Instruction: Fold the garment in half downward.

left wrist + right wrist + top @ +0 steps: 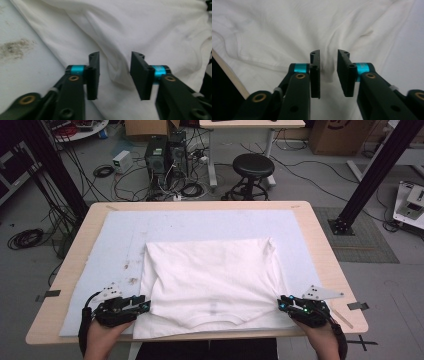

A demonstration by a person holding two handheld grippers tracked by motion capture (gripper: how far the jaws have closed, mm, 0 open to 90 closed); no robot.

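Both jaws parted over shirt (212,280).

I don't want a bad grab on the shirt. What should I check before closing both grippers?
1. Left gripper open: ok.
2. Right gripper open: ok.
3. Shirt fabric between left jaws: ok, a fold runs into the gap.
4. Fabric between right jaws: ok, a crease sits in the gap.
5. Jaws clear of the blue mat underneath: cannot tell.
6. Shirt lying flat on the table: not ok, wrinkled near both grippers.
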